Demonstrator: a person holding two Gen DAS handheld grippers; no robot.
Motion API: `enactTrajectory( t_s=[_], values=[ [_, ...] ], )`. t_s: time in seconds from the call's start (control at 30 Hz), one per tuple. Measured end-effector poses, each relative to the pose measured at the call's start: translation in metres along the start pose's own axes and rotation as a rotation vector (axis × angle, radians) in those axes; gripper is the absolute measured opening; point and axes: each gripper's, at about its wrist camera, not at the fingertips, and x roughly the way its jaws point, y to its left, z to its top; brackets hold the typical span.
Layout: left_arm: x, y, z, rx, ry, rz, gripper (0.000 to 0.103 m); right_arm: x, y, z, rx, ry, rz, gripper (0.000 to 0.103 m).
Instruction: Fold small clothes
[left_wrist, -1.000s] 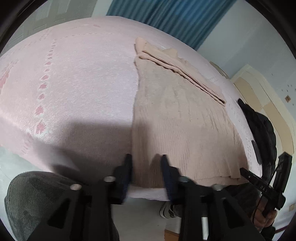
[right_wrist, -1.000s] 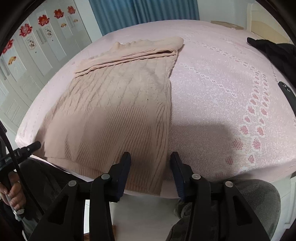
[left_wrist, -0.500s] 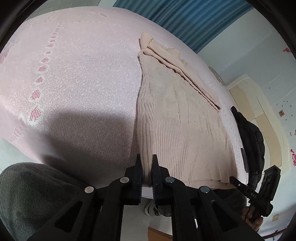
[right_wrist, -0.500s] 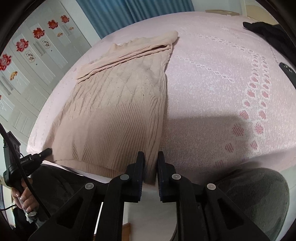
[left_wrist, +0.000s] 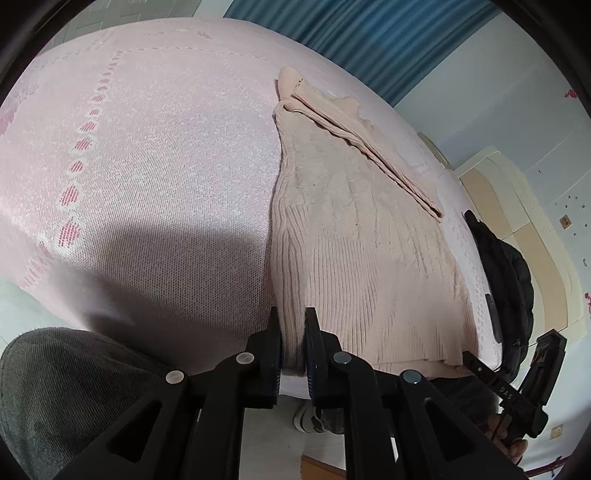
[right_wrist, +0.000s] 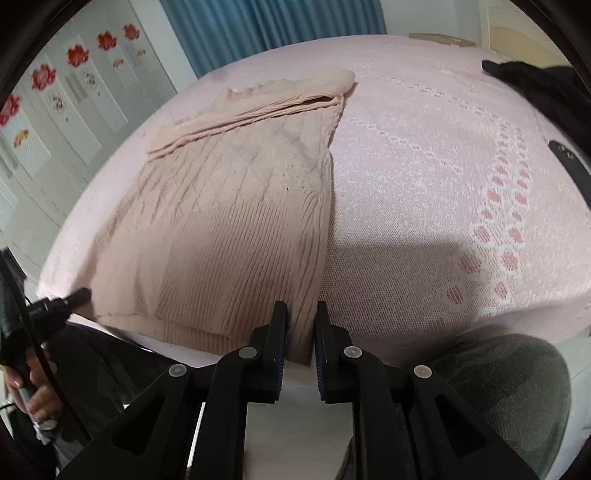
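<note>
We clamp both bottom corners of a beige knit sweater lying flat on a pink bedspread, its hem at the near edge of the bed. Our left gripper pinches the hem's left corner, jaws narrow with ribbed fabric pressed between the pads. Our right gripper grips the hem's right corner the same way. The sleeves lie folded across the sweater's far end. A black garment lies well apart to the right.
</note>
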Motion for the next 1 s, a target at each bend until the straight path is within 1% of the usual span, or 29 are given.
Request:
enactTrajectory(
  t_s=[0.13,0.5,0.63,0.73,0.8,0.83,0.93,1.0],
  values=[
    [0.000,-0.001,0.000,0.004,0.000,0.006,0.011,0.001,-0.007,0.003,0.027,0.016,0.029,0.014],
    [0.000,0.011,0.001,-0.053,0.018,-0.049,0.012,0.000,-0.022,0.002,0.103,0.040,0.107,0.015],
    [-0.001,0.011,0.001,-0.057,0.020,-0.053,0.012,0.000,-0.019,0.002,0.091,0.033,0.096,0.015],
    [0.000,0.012,0.002,-0.063,0.027,-0.075,0.010,0.001,-0.014,0.003,0.069,0.028,0.089,0.015],
    [-0.001,0.015,0.001,-0.077,0.022,-0.098,0.008,0.003,-0.015,0.004,0.073,0.029,0.113,0.008],
    [-0.003,0.016,0.002,-0.083,0.013,-0.110,0.008,0.003,-0.016,0.004,0.078,0.032,0.126,0.006],
    [-0.012,0.018,0.003,-0.095,-0.035,-0.135,0.007,-0.001,-0.018,0.005,0.085,0.007,0.165,0.006],
    [-0.019,0.019,0.004,-0.106,-0.062,-0.165,0.007,-0.009,-0.017,0.005,0.074,-0.037,0.187,0.006]
  ],
)
